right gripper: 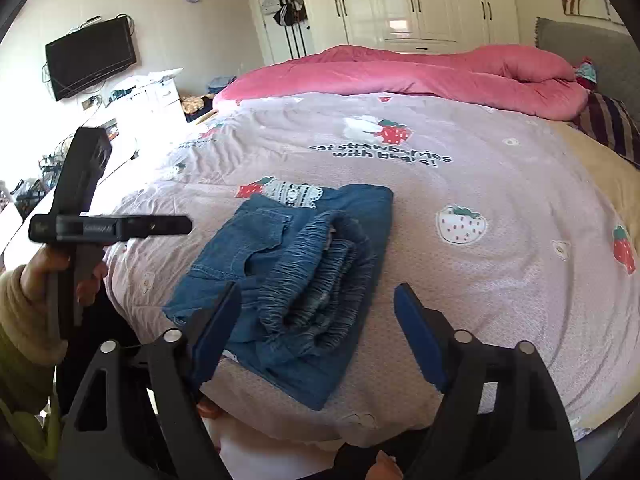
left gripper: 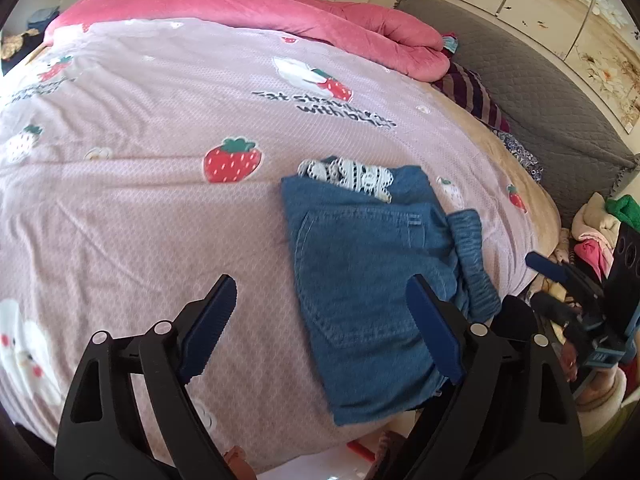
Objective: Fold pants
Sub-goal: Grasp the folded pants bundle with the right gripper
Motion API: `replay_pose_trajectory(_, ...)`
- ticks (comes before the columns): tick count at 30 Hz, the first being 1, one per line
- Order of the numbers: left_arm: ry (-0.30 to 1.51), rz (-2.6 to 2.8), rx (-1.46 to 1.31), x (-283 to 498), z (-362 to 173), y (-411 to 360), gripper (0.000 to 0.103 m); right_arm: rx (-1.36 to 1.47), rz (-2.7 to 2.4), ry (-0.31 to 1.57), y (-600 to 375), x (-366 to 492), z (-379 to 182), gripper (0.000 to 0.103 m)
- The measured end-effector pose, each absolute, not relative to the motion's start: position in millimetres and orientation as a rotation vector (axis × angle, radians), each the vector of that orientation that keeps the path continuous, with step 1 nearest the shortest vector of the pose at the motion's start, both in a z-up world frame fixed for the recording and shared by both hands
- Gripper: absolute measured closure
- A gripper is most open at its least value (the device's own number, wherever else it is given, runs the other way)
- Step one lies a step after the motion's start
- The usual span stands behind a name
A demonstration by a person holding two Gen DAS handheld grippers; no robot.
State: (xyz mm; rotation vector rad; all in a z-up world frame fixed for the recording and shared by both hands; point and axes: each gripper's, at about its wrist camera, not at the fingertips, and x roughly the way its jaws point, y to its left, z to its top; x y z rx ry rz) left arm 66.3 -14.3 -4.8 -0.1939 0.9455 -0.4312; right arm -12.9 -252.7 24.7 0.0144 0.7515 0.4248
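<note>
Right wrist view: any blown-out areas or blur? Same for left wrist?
Right wrist view: the white dresser at left is overexposed by sunlight; the folded denim pants are sharp. Left wrist view: even lighting, the pants slightly soft, the right hand-held gripper at the edge blurred. Strong fisheye bending and dark corners in both.
</note>
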Motion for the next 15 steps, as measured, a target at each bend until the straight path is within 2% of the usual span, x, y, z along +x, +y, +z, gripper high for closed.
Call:
replay_pose_trajectory(3, 0.941, -0.429, -0.186, 57, -9, -16, 0.018, 0.021, 0.409, 0.744, -256, -12, 25, 0.015)
replay_pose_trajectory(15, 0.967, -0.463, -0.215, 63, -26, -34, 0.014, 0.124, 0.417, 0.82, -257, 10, 3, 0.011)
